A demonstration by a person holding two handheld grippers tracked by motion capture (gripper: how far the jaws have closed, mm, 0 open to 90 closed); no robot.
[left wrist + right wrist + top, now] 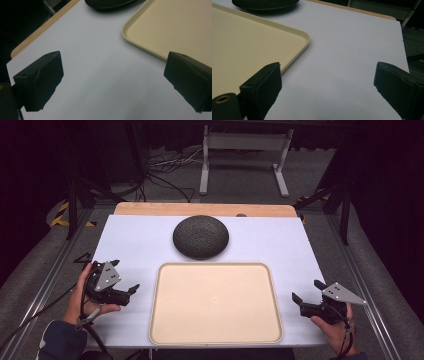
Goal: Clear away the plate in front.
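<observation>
A cream tray lies bare at the front centre of the white table top. Behind it rests a round dark grey domed object with a woven texture, flat side down. My left gripper hovers left of the tray, open, with nothing between its jaws. My right gripper hovers right of the tray, open and holding nothing. In the left gripper view the tray corner and the dome's edge lie ahead. The right gripper view shows the tray corner and the dome's edge.
A bare wooden strip runs along the table's far edge. Beyond it stand a white metal frame and cables on the floor. Black stand legs flank the table's far corners. White table surface surrounds the tray.
</observation>
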